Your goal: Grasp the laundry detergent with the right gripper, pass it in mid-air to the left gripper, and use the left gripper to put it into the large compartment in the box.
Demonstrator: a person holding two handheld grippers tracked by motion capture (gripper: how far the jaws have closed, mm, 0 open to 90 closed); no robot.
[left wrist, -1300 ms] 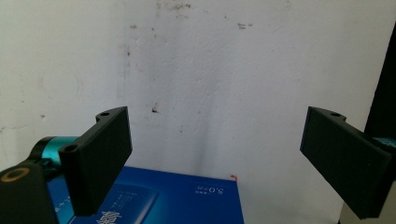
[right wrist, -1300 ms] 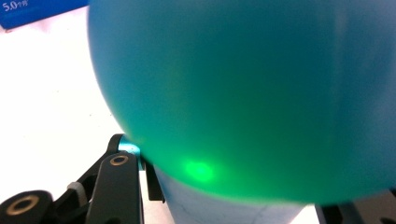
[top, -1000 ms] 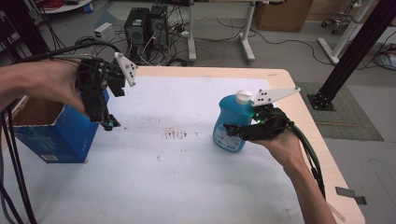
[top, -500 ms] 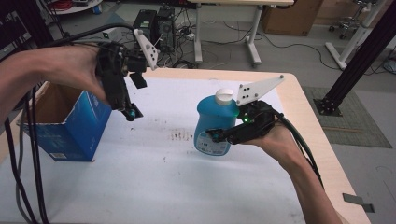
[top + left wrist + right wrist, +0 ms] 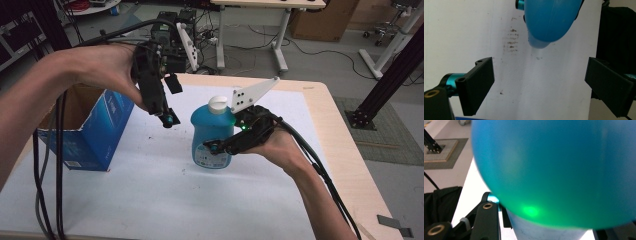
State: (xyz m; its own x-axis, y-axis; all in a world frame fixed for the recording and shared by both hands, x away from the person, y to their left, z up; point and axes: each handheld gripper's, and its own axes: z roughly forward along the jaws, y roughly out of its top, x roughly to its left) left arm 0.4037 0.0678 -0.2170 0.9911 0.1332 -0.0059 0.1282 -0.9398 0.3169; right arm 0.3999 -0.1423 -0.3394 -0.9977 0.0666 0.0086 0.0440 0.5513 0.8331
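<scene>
Here, a blue bottle (image 5: 212, 135) with a white cap (image 5: 218, 103) stands roughly in the middle of the white table (image 5: 150, 200), and everything else can be placed from it. The right gripper (image 5: 220, 146) comes at the bottle from its right side, jaws clamped around its lower body near the label; in the right gripper view the bottle (image 5: 559, 170) presses close against the camera, with a green glow on its blue wall and one black jaw touching it at the lower left. The left gripper (image 5: 169, 119) hangs in the air just to the left of the bottle and above the table, pointing downward, apart from the bottle. In the left gripper view its two black jaws stand wide apart with nothing between them, the left gripper (image 5: 539, 82) looking down on the bottle (image 5: 551, 20) and on some dark smudges (image 5: 511, 42) on the tabletop beside it. Farther left of the bottle sits an open blue cardboard box (image 5: 95, 130), at the table's left edge.
</scene>
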